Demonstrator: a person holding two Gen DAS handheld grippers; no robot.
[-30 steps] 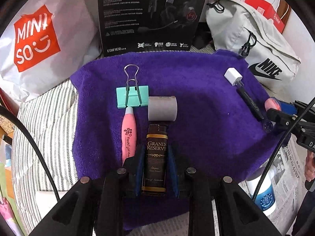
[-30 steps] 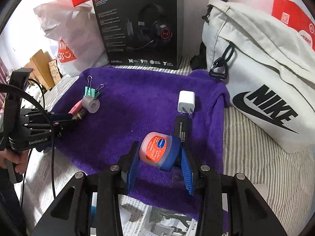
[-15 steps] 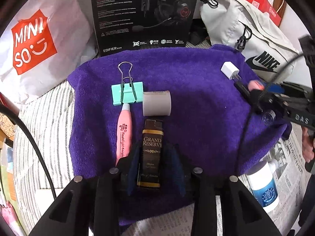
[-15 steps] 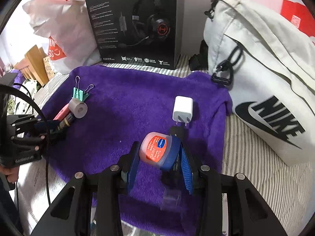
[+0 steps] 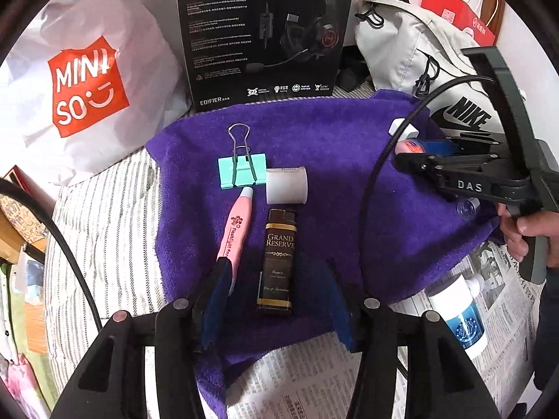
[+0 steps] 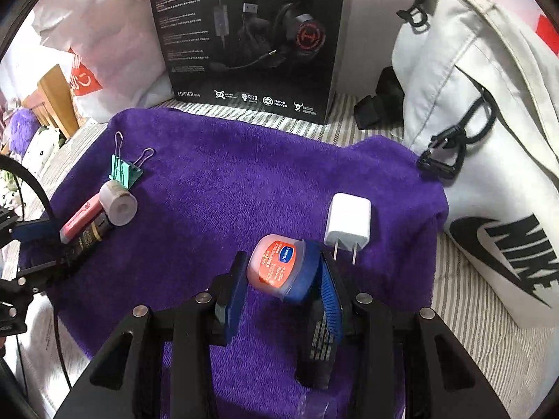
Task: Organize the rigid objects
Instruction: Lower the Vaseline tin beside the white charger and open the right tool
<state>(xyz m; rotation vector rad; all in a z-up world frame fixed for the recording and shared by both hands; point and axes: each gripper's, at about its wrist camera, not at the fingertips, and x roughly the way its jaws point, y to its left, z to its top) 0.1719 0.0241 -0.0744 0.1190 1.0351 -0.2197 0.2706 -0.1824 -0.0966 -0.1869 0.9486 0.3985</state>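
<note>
A: Rigid objects are being lined up on the purple towel [image 5: 332, 146]. At the left, binder clip [image 5: 241, 171], pink pen [image 5: 234, 230], tape roll [image 5: 286, 185] and dark bottle [image 5: 277, 262] are already grouped, touching.
B: Left gripper [image 5: 276, 300]?
A: Jaws have just been opening; the bottle is lying between them, unpressed. It is being judged as placed.
B: Right side?
A: Right gripper [image 6: 279, 279] is clamped on the small jar [image 6: 279, 269], carried just beside the white charger [image 6: 348, 221].
B: Left to do?
A: Jar is still being carried; a white bottle [image 5: 457, 314] is lying off the towel on newspaper [image 5: 304, 377].
B: Room?
A: Striped bedding [image 6: 464, 331], headset box [image 5: 265, 31], Miniso bag [image 5: 80, 80] and Nike bag [image 6: 489, 139] are being seen behind.
</note>
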